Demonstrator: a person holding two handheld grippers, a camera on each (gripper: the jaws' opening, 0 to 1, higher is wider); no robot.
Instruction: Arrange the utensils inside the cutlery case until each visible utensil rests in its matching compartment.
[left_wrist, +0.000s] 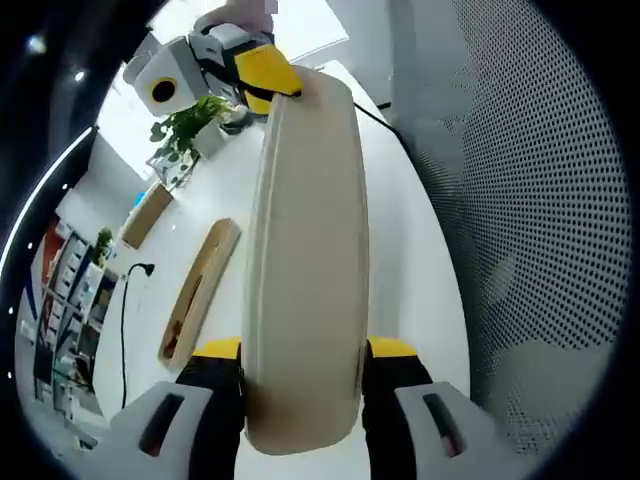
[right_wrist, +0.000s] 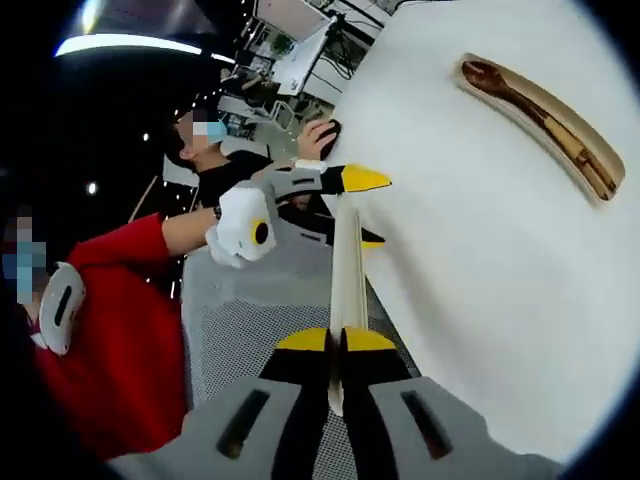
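A long cream case lid (left_wrist: 305, 250) is held off the white table (left_wrist: 415, 260) by both grippers. My left gripper (left_wrist: 303, 350) is shut across the lid's near end, its broad face toward the camera. My right gripper (left_wrist: 262, 75) grips the far end. In the right gripper view the lid (right_wrist: 347, 265) shows edge-on as a thin strip, with my right gripper (right_wrist: 336, 342) shut on it and my left gripper (right_wrist: 345, 190) clamped on the other end. The wooden case tray (right_wrist: 545, 125) lies on the table with a dark spoon and chopsticks in it; it also appears as the tray (left_wrist: 200, 285).
A grey mesh chair (left_wrist: 540, 200) stands beside the table edge. A potted plant (left_wrist: 188, 125), a wooden block (left_wrist: 147, 213) and a black cable (left_wrist: 125, 300) sit farther along the table. A person's red sleeve (right_wrist: 100, 340) is at the left, with shelves and desks behind.
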